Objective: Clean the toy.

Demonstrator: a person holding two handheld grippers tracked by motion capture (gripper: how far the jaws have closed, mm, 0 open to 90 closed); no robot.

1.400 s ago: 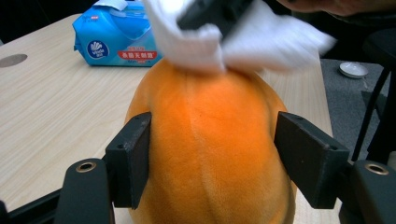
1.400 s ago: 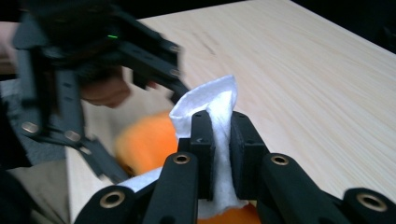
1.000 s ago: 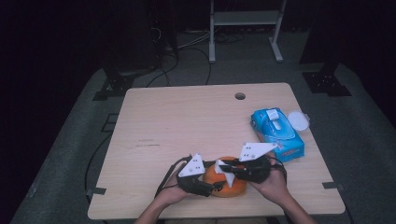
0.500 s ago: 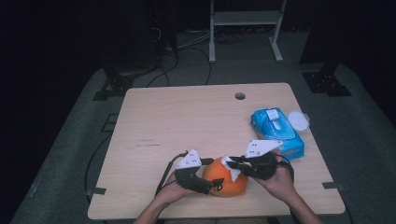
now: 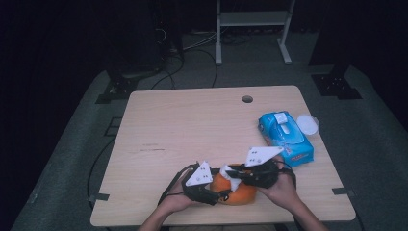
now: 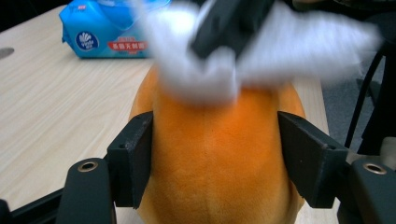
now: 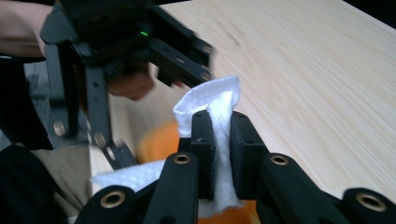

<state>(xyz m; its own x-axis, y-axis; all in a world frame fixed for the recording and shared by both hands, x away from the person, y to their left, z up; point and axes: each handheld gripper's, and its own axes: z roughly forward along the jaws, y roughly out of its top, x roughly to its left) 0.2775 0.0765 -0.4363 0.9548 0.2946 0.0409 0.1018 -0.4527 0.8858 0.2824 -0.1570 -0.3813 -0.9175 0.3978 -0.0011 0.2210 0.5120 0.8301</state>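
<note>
1. High view: your left gripper (image 5: 222, 195) lies at the near edge of the table (image 5: 192, 125), its jaws against the orange plush object (image 5: 238, 192). Your right gripper (image 5: 233, 172) comes in from the right, just above that object, with a white wipe (image 5: 232, 176) at its tip. The object sits between your two hands, near the table's front edge. A blue wipe pack (image 5: 285, 137) lies well apart, towards the right edge, with a white round lid (image 5: 307, 124) just beside it.

2. Left gripper view: your left gripper (image 6: 215, 154) has one jaw on each flank of the orange plush object (image 6: 215, 168), and both pads press into its sides. The jaws have just been closing onto it. The white wipe (image 6: 205, 79), blurred, rests on top of the object, with the dark tip of the other gripper over it. The blue wipe pack (image 6: 105, 32) lies farther off on the table (image 6: 56, 102).

3. Right gripper view: your right gripper (image 7: 222, 140) has its jaws pressed together on the white wipe (image 7: 215, 105), which stands up between the pads in a fold. The orange plush object (image 7: 156, 140) shows just below and behind the jaws. The left gripper's black frame (image 7: 130, 42) is above, blurred.
</note>
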